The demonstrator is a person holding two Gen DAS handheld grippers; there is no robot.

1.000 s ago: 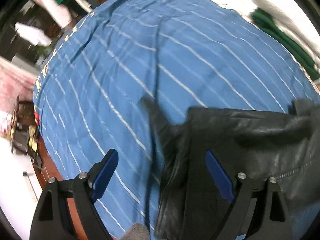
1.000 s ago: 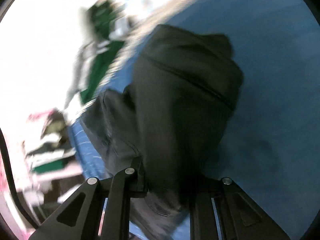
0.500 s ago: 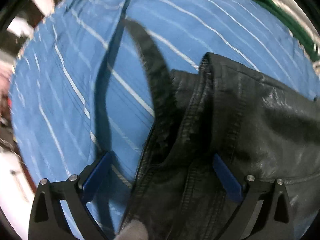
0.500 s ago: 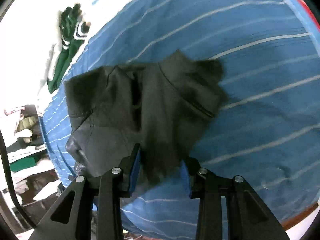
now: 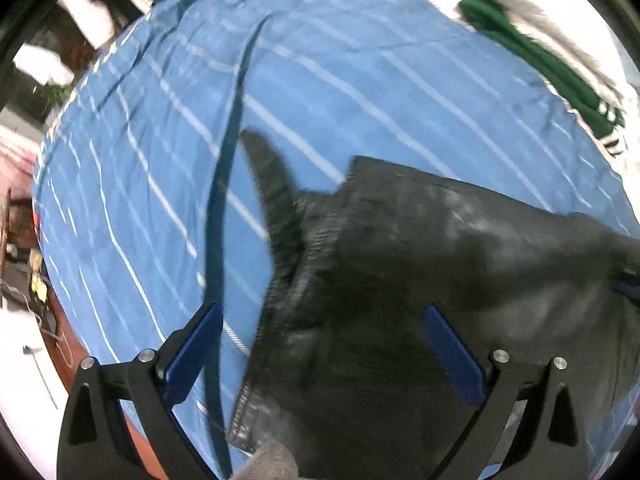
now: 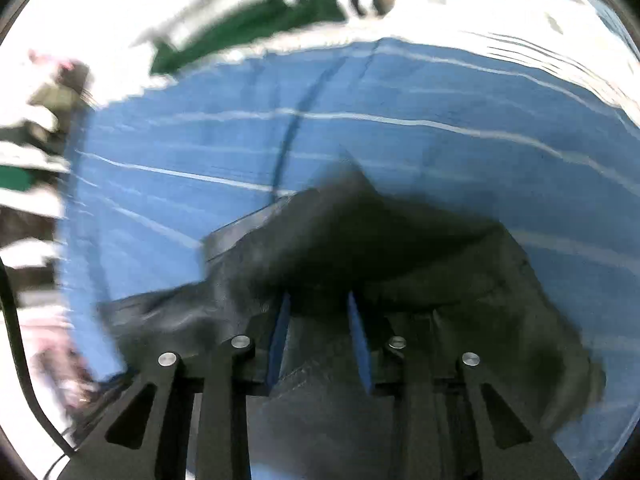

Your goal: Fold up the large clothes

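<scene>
Your left tool [image 5: 320, 354] is spread wide over the black garment [image 5: 440, 272], lower right of frame on the blue striped sheet [image 5: 320, 60]. Right tool [image 6: 319, 336] has just been closing a bit, pads narrow, garment fabric btwn them; can't tell if pinched.

A black, leather-like garment with stitched seams [image 5: 460, 264] lies crumpled on the blue white-striped sheet, directly below the left gripper [image 5: 320, 356], its ribbed dark strip reaching forward. Its bunched folds [image 6: 360, 240] also spread under the right gripper [image 6: 318, 336].

Blue striped bedsheet [image 5: 360, 80] spread flat; green garment [image 5: 532, 64] beyond its far edge.
</scene>
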